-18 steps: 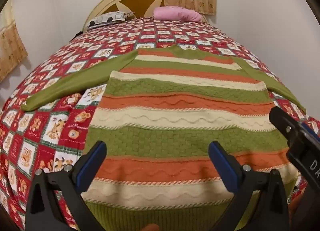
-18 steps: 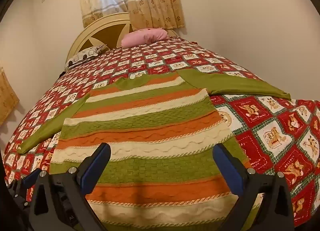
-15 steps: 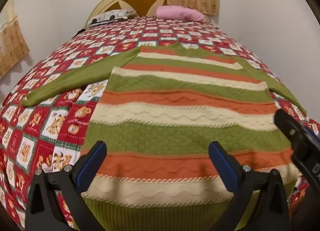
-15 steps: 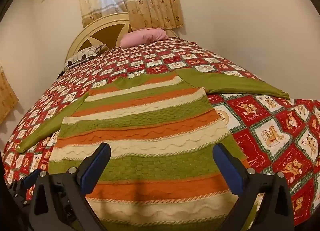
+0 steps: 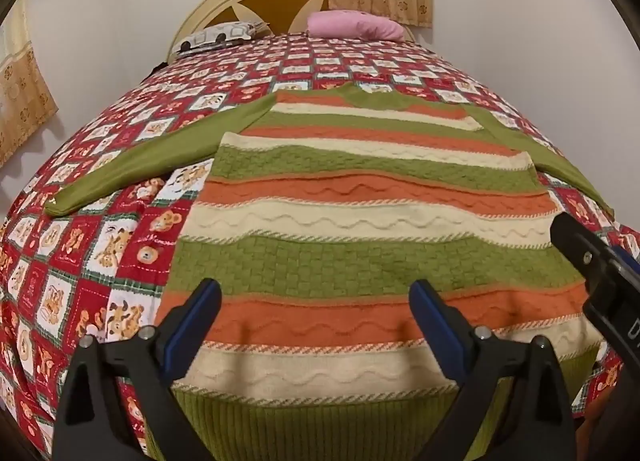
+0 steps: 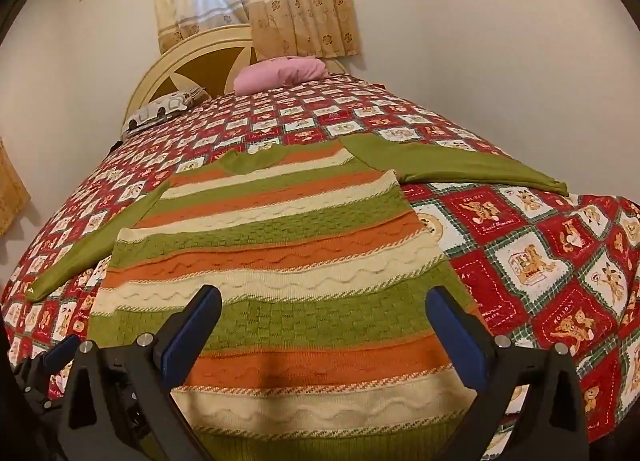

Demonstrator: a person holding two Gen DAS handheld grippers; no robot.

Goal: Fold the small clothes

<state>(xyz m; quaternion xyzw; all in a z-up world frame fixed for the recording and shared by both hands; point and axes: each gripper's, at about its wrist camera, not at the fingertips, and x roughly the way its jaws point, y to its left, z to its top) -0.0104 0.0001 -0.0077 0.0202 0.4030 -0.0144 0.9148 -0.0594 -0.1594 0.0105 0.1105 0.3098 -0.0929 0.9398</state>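
Note:
A small knitted sweater with green, orange and cream stripes lies flat on the bed, hem toward me, both plain green sleeves spread out to the sides. My left gripper hovers open over the lower left part of the sweater with nothing between its blue pads. My right gripper hovers open over the lower right part, also holding nothing. The right gripper's black body shows at the right edge of the left wrist view. The left gripper's body shows at the lower left of the right wrist view.
The bed wears a red, white and green bear-print quilt. A pink pillow and a patterned pillow lie by the cream headboard. Curtains hang behind; walls close in on both sides.
Both grippers have tipped and drifted slightly, so the sweater sits a little lower in each view. Both jaws stay wide apart and the sweater lies unmoved.

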